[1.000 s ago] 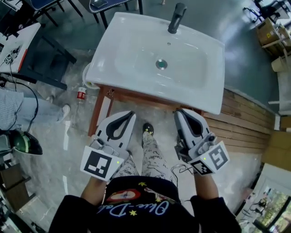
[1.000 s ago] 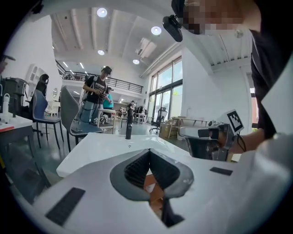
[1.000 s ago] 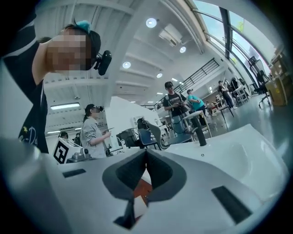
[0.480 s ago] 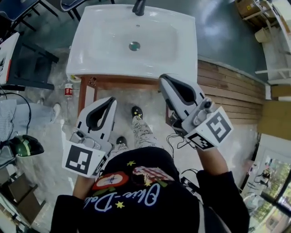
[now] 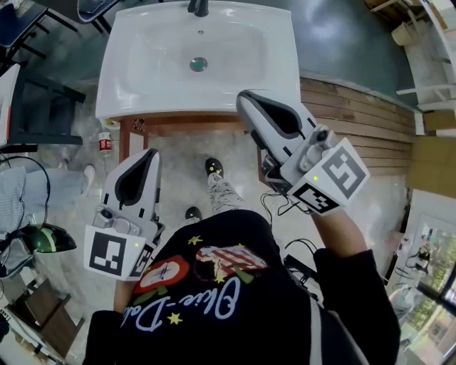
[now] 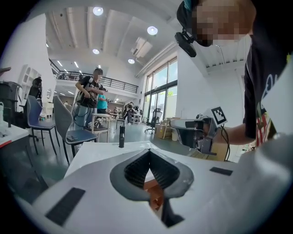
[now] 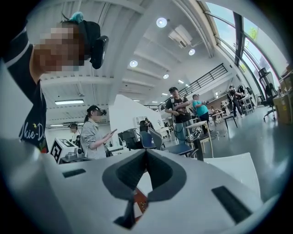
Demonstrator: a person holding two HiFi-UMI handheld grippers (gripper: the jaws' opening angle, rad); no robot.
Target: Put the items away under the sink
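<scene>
L claw point(image 5: 150, 152) and R claw point(image 5: 243, 97) both closed, empty. L tip sits short of sink point(image 5: 135, 107) front edge; R tip overlaps it. Floor point(image 5: 178, 160) shows betw. them.

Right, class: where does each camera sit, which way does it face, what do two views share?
Head view: on the head, facing steeply down at the sink; shirt, left gripper, right gripper show.
Left gripper view: on it, facing across the sink; right forearm shows.
Right gripper view: on it, facing the hall; shirt shows.
Shared by the first two: the tap.
</scene>
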